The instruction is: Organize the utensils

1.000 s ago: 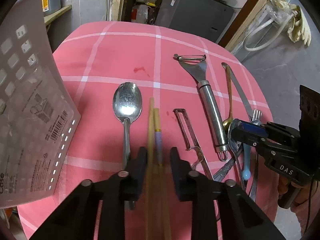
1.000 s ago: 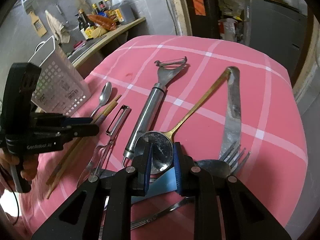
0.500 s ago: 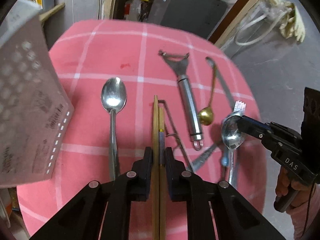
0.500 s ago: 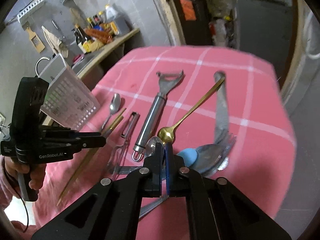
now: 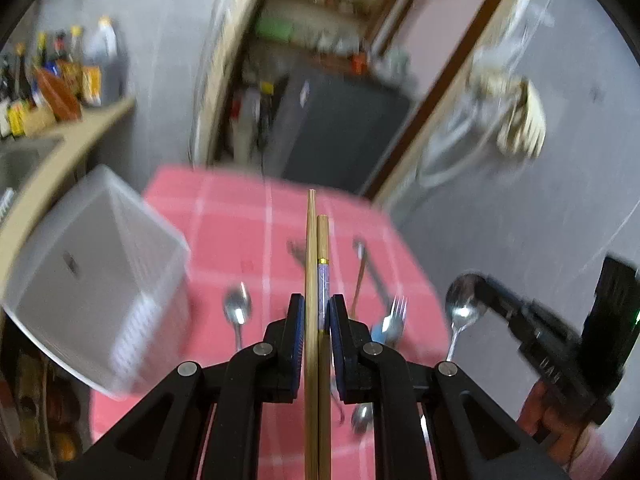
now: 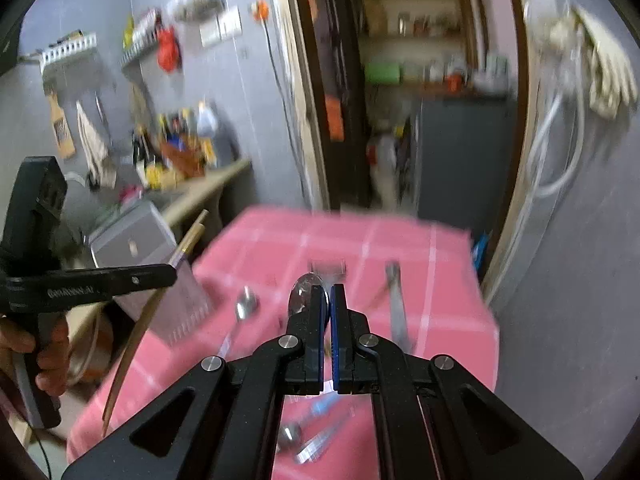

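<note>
Two hand-held grippers are hanging above a table [image 5: 224,216] covered in a pink checked cloth; both views are blurring.

Left of the table's middle, a white perforated basket [image 5: 100,264] is sitting on the cloth at its left edge. Just beside the basket, toward the table's centre, a steel spoon [image 5: 237,312] is lying on the cloth.

Over the table's middle, the left gripper [image 5: 316,316] is pinching a pair of wooden chopsticks [image 5: 316,248]. Its black jaws are standing almost together, pads pressing both sticks side by side. The sticks are pointing forward past the fingertips, clear of the cloth. In the right wrist view the same chopsticks [image 6: 192,240] are slanting in front of the basket [image 6: 140,240], with the left gripper [image 6: 168,276] held by a hand [image 6: 44,356].

Right of the table's middle, a gold-coloured spoon [image 5: 360,272], a fork [image 5: 396,312] and a blue-handled utensil are lying on the cloth, too blurred to describe further.

Past the table's right edge, the right gripper [image 5: 480,292] is clamping a second steel spoon [image 5: 460,304], which is hanging in the air with its bowl up and handle down. In its own view the right gripper [image 6: 329,300] is showing jaws closed nearly flat together, the spoon's bowl [image 6: 306,286] poking out above the left finger.
</note>
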Demonstrator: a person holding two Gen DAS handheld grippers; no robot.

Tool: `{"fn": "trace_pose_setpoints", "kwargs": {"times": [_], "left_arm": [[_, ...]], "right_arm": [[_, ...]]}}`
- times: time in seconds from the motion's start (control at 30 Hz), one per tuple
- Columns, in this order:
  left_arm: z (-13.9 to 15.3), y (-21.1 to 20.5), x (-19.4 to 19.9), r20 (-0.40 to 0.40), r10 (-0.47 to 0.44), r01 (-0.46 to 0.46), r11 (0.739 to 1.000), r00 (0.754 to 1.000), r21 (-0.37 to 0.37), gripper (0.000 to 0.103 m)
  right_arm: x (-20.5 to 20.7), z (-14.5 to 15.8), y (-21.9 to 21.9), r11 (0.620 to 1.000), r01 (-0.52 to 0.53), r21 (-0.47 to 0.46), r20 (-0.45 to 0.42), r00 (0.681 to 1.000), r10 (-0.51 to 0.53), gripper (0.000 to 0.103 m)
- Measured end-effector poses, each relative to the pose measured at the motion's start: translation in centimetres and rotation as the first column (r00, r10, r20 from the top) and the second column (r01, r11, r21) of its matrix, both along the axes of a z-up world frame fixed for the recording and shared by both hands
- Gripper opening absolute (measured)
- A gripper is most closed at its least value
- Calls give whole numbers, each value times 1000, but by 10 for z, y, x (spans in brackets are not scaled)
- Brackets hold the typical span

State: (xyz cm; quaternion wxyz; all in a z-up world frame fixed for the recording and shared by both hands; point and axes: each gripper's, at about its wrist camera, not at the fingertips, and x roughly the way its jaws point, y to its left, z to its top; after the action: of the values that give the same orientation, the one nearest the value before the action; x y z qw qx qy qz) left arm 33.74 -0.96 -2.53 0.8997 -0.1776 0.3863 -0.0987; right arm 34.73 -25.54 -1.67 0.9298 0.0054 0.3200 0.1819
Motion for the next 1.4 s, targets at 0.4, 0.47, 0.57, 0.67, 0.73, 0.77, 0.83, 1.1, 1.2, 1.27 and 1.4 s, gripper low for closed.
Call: {"fn": "trace_pose_setpoints", "kwargs": {"times": [0.4, 0.47, 0.57, 0.67, 0.73, 0.77, 0.83, 1.1, 1.2, 1.27, 1.4], "left_arm": [[84, 124, 6, 321, 208, -219, 976, 924, 0, 12], [78, 132, 7, 377, 234, -247, 969, 896, -16, 12], [64, 139, 9, 430, 278, -290, 956, 859, -39, 12], [53, 141, 10, 451, 310, -328, 944, 837, -40, 12], [45, 142, 11, 457, 327, -351, 936, 827, -34, 12], [41, 143, 12, 457, 333, -356, 934, 825, -39, 12], [35, 144, 14, 445, 347, -367, 929, 826, -44, 12], [18, 140, 17, 392, 343, -371, 929, 854, -5, 13], [12, 139, 18, 365, 336, -359, 933, 868, -6, 13], [9, 138, 17, 361, 329, -351, 936, 873, -4, 13], [9, 137, 11, 383, 326, -351, 936, 864, -7, 13]], "right_arm": [[19, 72, 130, 999, 53, 2, 347, 936, -50, 3], [21, 70, 154, 998, 54, -28, 390, 920, -38, 3], [20, 62, 188, 996, 41, -84, 439, 899, 0, 3], [17, 49, 212, 989, 13, -148, 454, 889, 57, 3], [16, 43, 222, 986, 0, -168, 449, 890, 77, 3], [15, 39, 225, 985, -7, -172, 442, 893, 83, 3], [13, 31, 223, 985, -13, -172, 427, 900, 86, 3], [18, 14, 210, 991, -35, -125, 360, 930, 79, 3], [18, 9, 209, 993, -44, -113, 345, 935, 81, 3], [18, 6, 210, 993, -50, -106, 340, 937, 84, 3], [17, 1, 210, 993, -61, -98, 332, 939, 91, 3]]}}
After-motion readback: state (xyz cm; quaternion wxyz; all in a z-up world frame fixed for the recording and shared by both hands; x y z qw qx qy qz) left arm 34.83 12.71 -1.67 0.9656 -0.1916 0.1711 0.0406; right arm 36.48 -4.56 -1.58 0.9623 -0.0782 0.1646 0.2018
